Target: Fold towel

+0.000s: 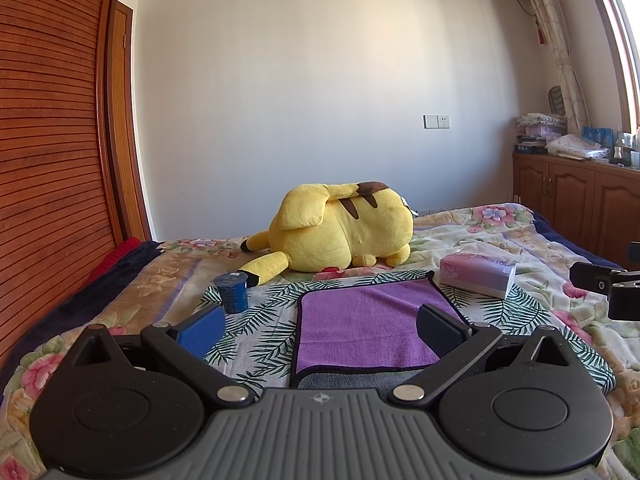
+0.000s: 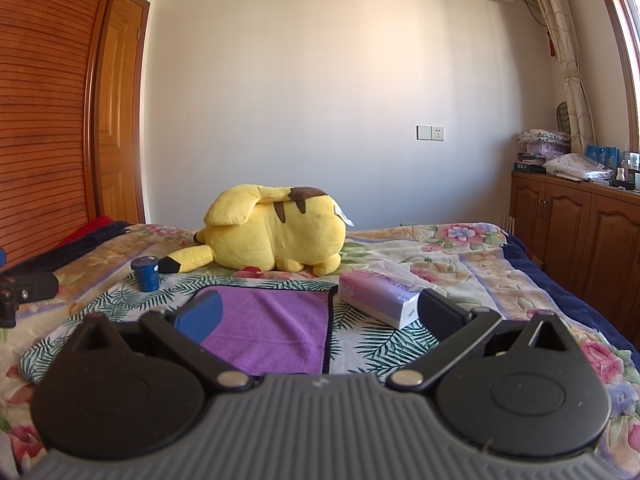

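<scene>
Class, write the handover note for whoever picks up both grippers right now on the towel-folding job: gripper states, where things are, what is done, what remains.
Left gripper: open, empty, hovering over the near part of the purple towel.
Right gripper: open, empty, over the towel's right side.
The towel lies flat on the leaf-print cloth on the bed; a grey layer shows at its near edge, so a fold may already be in.
Blue cup sits to the towel's left, tissue box to its right, yellow plush behind.
Left to do: grip an edge and fold.

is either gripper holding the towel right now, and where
Nothing is held. The left gripper and right gripper are both open above the towel, with no cloth between the fingers.
</scene>
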The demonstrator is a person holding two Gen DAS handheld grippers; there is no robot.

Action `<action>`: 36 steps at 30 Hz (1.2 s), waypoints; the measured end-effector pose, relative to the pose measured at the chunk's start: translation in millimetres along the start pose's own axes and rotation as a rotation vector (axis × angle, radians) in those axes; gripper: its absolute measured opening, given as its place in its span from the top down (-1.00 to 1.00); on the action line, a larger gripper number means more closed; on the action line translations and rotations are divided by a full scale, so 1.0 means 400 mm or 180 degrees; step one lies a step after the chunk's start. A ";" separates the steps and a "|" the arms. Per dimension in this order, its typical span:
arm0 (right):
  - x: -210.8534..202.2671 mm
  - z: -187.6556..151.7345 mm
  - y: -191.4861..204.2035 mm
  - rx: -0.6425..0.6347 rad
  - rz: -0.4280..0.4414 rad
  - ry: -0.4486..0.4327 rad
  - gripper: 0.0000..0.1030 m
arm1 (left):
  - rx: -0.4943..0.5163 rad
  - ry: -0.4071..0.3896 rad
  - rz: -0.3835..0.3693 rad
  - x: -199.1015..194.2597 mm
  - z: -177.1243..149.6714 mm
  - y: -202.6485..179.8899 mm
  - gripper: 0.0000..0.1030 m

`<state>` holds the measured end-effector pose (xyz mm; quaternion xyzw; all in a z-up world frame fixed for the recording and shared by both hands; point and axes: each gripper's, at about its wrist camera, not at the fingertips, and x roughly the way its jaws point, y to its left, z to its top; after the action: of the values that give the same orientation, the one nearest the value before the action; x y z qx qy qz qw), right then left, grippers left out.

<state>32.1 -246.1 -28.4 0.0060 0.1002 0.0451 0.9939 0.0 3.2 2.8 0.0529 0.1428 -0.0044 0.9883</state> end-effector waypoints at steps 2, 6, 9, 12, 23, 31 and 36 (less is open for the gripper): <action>0.000 0.000 0.000 0.0000 -0.0002 -0.0001 -1.00 | -0.0001 0.0001 -0.0001 0.000 0.000 0.000 -0.69; 0.000 -0.001 0.000 0.0000 -0.0001 0.0001 -1.00 | 0.0002 0.0001 0.0002 0.000 0.000 -0.001 -0.69; 0.000 -0.001 0.000 0.0002 -0.0001 0.0000 -1.00 | -0.0001 0.0006 0.0000 0.004 -0.003 0.007 -0.69; 0.000 -0.001 0.000 0.0000 0.0001 0.0001 -1.00 | 0.0001 0.0006 -0.0001 0.004 -0.003 0.007 -0.69; -0.002 -0.003 0.001 0.0010 -0.0001 -0.0007 -1.00 | 0.0005 0.0005 -0.0001 0.006 -0.004 0.009 -0.69; -0.002 -0.004 0.003 0.0005 0.0010 0.0009 -1.00 | 0.0037 0.0058 -0.0012 0.009 -0.014 0.014 -0.69; 0.003 -0.007 0.004 0.0040 0.0021 0.0065 -1.00 | 0.0084 0.0129 -0.0026 0.013 -0.015 0.003 -0.69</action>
<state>32.5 -244.5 -31.5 0.0121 0.1105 0.0478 0.9926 3.2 5.0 -4.2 0.0654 0.1629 -0.0094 0.9844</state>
